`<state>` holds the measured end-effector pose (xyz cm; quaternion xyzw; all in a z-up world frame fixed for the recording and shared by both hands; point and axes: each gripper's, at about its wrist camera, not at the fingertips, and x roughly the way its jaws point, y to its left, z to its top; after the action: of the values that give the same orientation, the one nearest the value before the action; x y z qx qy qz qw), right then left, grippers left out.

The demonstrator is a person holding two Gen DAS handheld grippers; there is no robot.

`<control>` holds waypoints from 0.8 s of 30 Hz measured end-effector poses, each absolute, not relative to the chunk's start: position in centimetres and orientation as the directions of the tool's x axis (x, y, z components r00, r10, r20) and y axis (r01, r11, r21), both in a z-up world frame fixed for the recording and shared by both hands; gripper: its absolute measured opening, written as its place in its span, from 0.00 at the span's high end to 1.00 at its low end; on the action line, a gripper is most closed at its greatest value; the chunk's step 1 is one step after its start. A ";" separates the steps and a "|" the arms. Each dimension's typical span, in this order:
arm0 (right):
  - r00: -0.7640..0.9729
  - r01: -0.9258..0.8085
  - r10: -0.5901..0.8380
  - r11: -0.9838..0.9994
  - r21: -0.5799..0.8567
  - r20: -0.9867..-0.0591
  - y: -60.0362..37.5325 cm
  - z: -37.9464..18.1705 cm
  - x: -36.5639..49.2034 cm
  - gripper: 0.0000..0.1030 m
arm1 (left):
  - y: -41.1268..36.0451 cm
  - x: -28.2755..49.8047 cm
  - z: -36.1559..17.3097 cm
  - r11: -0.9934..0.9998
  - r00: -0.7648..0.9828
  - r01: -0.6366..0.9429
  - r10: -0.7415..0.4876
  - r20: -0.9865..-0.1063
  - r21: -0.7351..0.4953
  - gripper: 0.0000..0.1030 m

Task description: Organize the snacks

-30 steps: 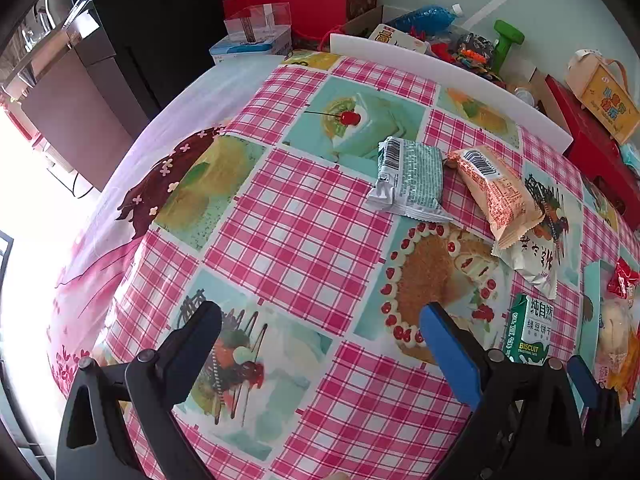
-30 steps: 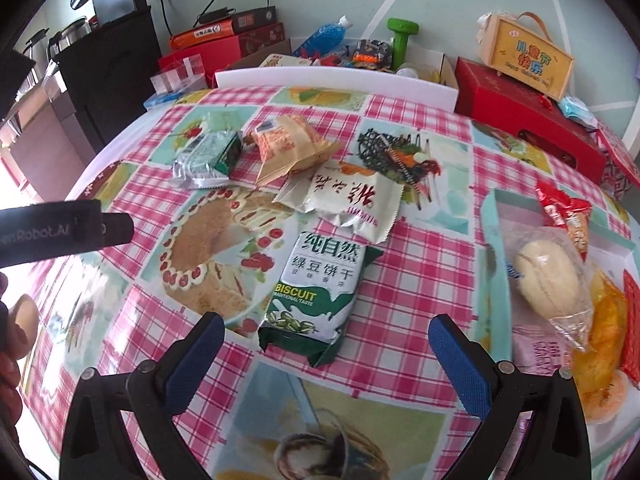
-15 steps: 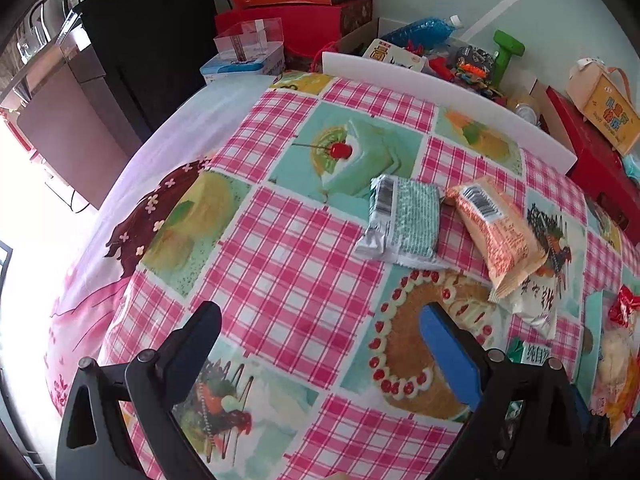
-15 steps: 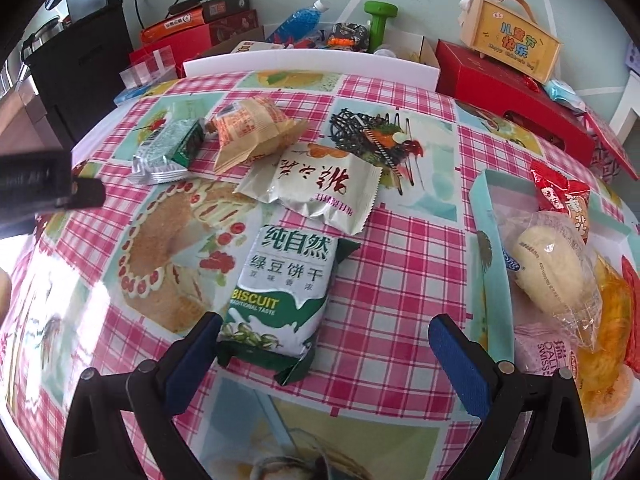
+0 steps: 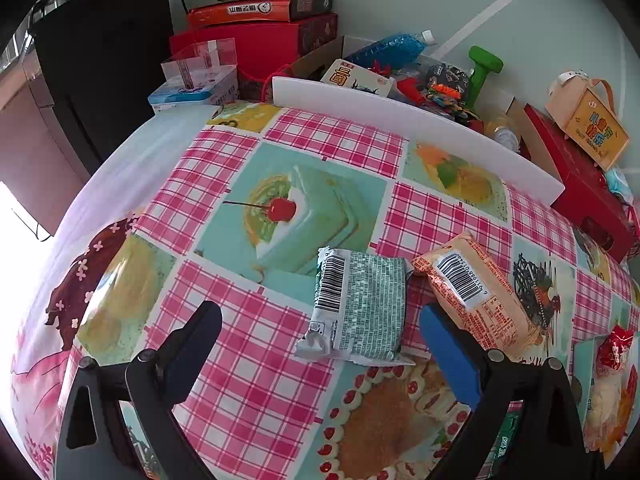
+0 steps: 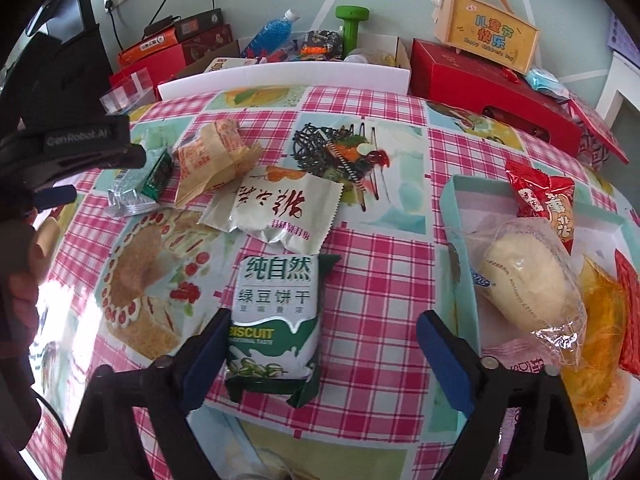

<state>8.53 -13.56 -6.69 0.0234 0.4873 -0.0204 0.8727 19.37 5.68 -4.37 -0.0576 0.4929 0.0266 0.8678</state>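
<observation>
My left gripper (image 5: pixel 320 332) is open and empty; the green-and-silver packet (image 5: pixel 360 306) lies just ahead between its fingertips, with the orange packet (image 5: pixel 476 296) to its right. My right gripper (image 6: pixel 320 338) is open, and the green biscuit pack (image 6: pixel 274 316) lies between its fingers, nearer the left one. A white packet (image 6: pixel 280 208), the orange packet (image 6: pixel 212 156) and the green-silver packet (image 6: pixel 140 180) lie beyond. The teal tray (image 6: pixel 456 216) at the right holds a bun (image 6: pixel 524 276), a red packet (image 6: pixel 540 196) and other snacks. The left gripper's body (image 6: pixel 72 148) shows at the left of the right wrist view.
The table has a pink checked cloth (image 5: pixel 248 360) with cake pictures. A white board (image 5: pixel 400 116) stands along the far edge. Behind it are red boxes (image 6: pixel 492 88), a green dumbbell (image 6: pixel 352 24), a blue bottle (image 6: pixel 272 36) and a black cabinet (image 5: pixel 96 60).
Both grippers have moved forward. The green-silver packet now lies between the left fingertips and the biscuit pack between the right fingers. Both stay open.
</observation>
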 end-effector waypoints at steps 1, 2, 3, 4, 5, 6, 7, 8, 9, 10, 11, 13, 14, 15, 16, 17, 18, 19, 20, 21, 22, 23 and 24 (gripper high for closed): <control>0.522 0.057 -0.007 0.998 0.027 -0.853 -13.6 -6.7 8.6 0.22 | 5.6 19.5 -4.5 0.992 0.516 -0.099 -0.017 -0.856 -0.079 0.04; 0.521 0.055 0.000 0.998 0.033 -0.854 -13.6 -6.7 8.5 0.25 | 5.5 19.6 -4.6 0.992 0.520 -0.094 -0.023 -0.854 -0.084 0.05; 0.520 0.051 0.010 0.998 0.042 -0.854 -13.6 -6.7 8.5 0.30 | 5.4 19.8 -4.8 0.992 0.523 -0.086 -0.030 -0.852 -0.088 0.06; 0.519 0.050 0.016 0.998 0.049 -0.854 -13.5 -6.7 8.3 0.34 | 5.2 20.0 -5.0 0.993 0.523 -0.077 -0.036 -0.852 -0.089 0.11; 0.520 0.049 0.021 0.997 0.054 -0.854 -13.6 -6.7 8.3 0.37 | 5.0 20.1 -5.3 0.994 0.521 -0.070 -0.040 -0.853 -0.089 0.14; 0.521 0.048 0.023 0.997 0.056 -0.853 -13.5 -6.6 8.2 0.43 | 4.8 20.2 -5.6 0.994 0.516 -0.064 -0.043 -0.856 -0.088 0.23; 0.521 0.047 0.021 0.997 0.054 -0.853 -13.5 -6.6 8.1 0.48 | 4.6 20.3 -5.9 0.994 0.509 -0.061 -0.045 -0.859 -0.088 0.30; 0.522 0.046 0.019 0.998 0.051 -0.853 -13.5 -6.5 8.1 0.49 | 4.4 20.4 -6.2 0.994 0.504 -0.057 -0.050 -0.862 -0.091 0.32; 0.524 0.045 0.019 0.998 0.050 -0.852 -13.5 -6.4 8.0 0.50 | 4.3 20.4 -6.3 0.994 0.500 -0.050 -0.060 -0.864 -0.097 0.43; 0.525 0.042 0.024 0.998 0.054 -0.851 -13.5 -6.3 8.0 0.53 | 4.2 20.5 -6.4 0.994 0.498 -0.048 -0.064 -0.865 -0.101 0.49; 0.527 0.040 0.028 0.998 0.058 -0.850 -13.5 -6.2 7.9 0.55 | 4.2 20.4 -6.4 0.994 0.498 -0.052 -0.060 -0.865 -0.098 0.49; 0.531 0.037 0.026 0.998 0.055 -0.847 -13.5 -6.0 7.8 0.59 | 4.2 20.3 -6.2 0.994 0.492 -0.051 -0.058 -0.869 -0.096 0.51; 0.532 0.037 0.026 0.998 0.054 -0.846 -13.5 -5.9 7.8 0.59 | 4.3 20.3 -6.1 0.994 0.490 -0.055 -0.054 -0.870 -0.093 0.51; 0.533 0.037 0.029 0.998 0.057 -0.846 -13.6 -5.9 7.7 0.59 | 4.4 20.1 -5.8 0.994 0.489 -0.063 -0.047 -0.871 -0.089 0.51; 0.532 0.036 0.034 0.997 0.062 -0.846 -13.6 -5.8 7.6 0.59 | 4.6 20.0 -5.5 0.994 0.490 -0.073 -0.038 -0.871 -0.084 0.51; 0.532 0.034 0.039 0.997 0.067 -0.846 -13.6 -5.7 7.5 0.59 | 4.9 19.8 -5.2 0.993 0.489 -0.087 -0.028 -0.872 -0.080 0.51; 0.533 0.031 0.043 0.997 0.070 -0.845 -13.6 -5.7 7.4 0.59 | 5.2 19.5 -4.8 0.992 0.482 -0.102 -0.019 -0.876 -0.078 0.51; 0.535 0.028 0.046 0.997 0.072 -0.844 -13.6 -5.5 7.3 0.59 | 5.4 19.3 -4.5 0.990 0.475 -0.116 -0.011 -0.880 -0.076 0.51; 0.538 0.026 0.049 0.997 0.074 -0.841 -13.5 -5.3 7.1 0.59 | 5.7 19.0 -4.2 0.989 0.470 -0.131 -0.003 -0.883 -0.073 0.51; 0.542 0.022 0.051 0.997 0.076 -0.839 -13.5 -5.1 7.0 0.59 | 5.9 18.7 -4.0 0.987 0.462 -0.146 0.002 -0.887 -0.073 0.51; 0.548 0.018 0.055 0.997 0.078 -0.835 -13.4 -4.9 6.8 0.59 | 6.1 18.5 -3.8 0.984 0.452 -0.160 0.004 -0.892 -0.077 0.51; 0.552 0.014 0.058 0.997 0.079 -0.832 -13.3 -4.6 6.7 0.59 | 6.2 18.3 -3.7 0.982 0.444 -0.168 0.001 -0.896 -0.083 0.51; 0.555 0.010 0.060 0.997 0.079 -0.829 -13.3 -4.4 6.5 0.59 | 6.3 18.0 -3.5 0.981 0.439 -0.172 -0.005 -0.899 -0.090 0.51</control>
<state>6.48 -13.27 -4.38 0.0371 0.4713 0.0142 0.8811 17.99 6.27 -3.49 -0.0841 0.5275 0.0493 0.8440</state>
